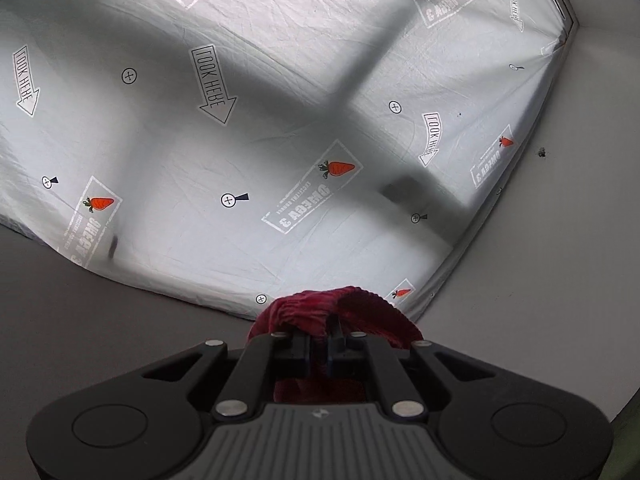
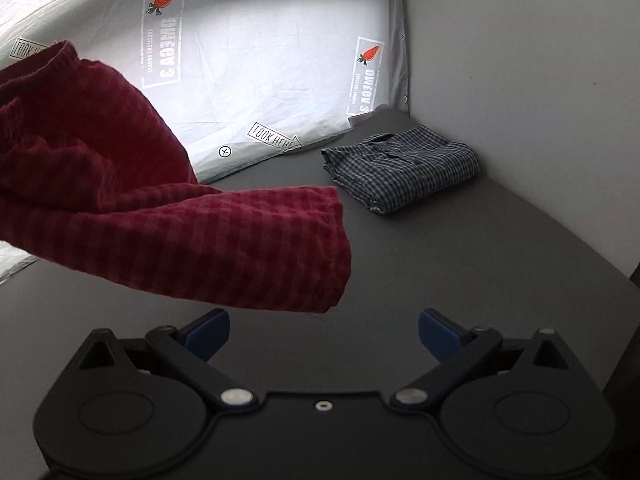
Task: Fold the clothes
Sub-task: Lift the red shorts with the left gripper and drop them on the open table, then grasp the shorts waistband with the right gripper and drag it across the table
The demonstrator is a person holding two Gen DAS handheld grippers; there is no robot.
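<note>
Left tongs (image 1: 320, 344) pinched a bunched fold of the red garment (image 2: 168, 216), held above the dark surface (image 2: 440, 280). Right tongs (image 2: 324, 332) stood wide and empty just beneath its hanging end, nearer the folded checked shirt (image 2: 400, 168) beyond.

Red cloth (image 2: 168, 232), left half of the right wrist view: dark crimson, faint checked weave of lighter and darker squares. Same cloth (image 1: 320, 312) shows at lower centre of the left wrist view, deep red, ribbed look.

Folded shirt (image 2: 404, 168), right of centre: small blue, white and dark check.

Sheet (image 1: 280, 120), filling the upper frame: white, printed with orange carrots with dark leaves, grey stamp lettering, outlined arrows, small black circled crosses.

Surface (image 2: 460, 280): plain dark grey.

Wall (image 2: 520, 60), upper right: plain off-white.
</note>
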